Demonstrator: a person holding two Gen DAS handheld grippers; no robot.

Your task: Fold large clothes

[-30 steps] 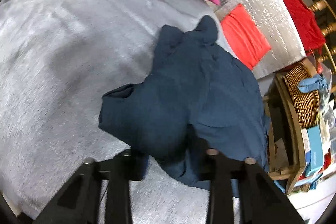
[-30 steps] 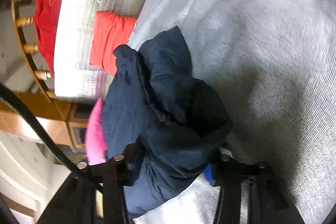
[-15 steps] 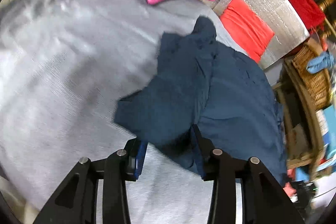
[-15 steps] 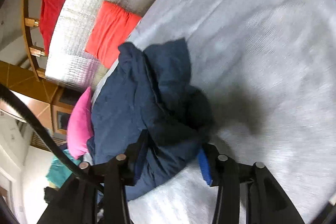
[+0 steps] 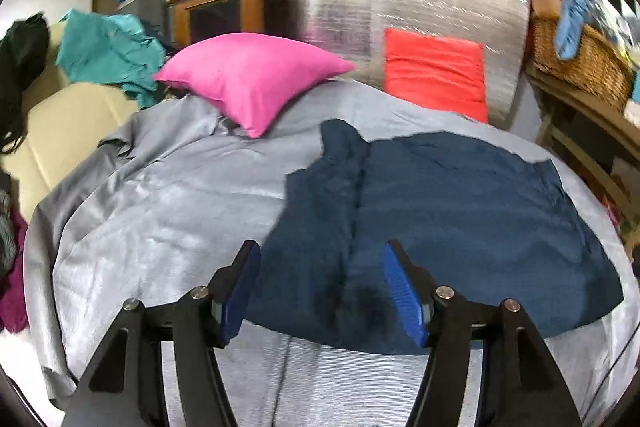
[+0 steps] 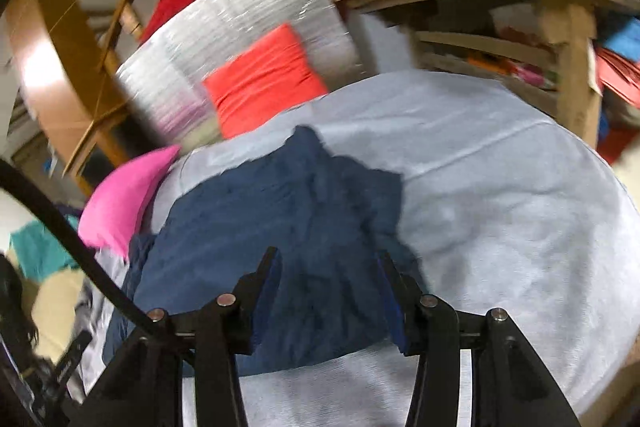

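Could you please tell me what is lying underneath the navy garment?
The navy garment lies on a grey bedsheet, which shows all around it. Anything beneath its folds is hidden.

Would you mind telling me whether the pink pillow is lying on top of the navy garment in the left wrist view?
No, the pink pillow rests on the grey cover, apart from the navy garment.

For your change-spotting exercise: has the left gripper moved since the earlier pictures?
Yes. The left gripper has lifted and tilted up: the pink pillow dropped from the top edge toward mid-view. Its jaws have just been opening, clear of the navy garment.
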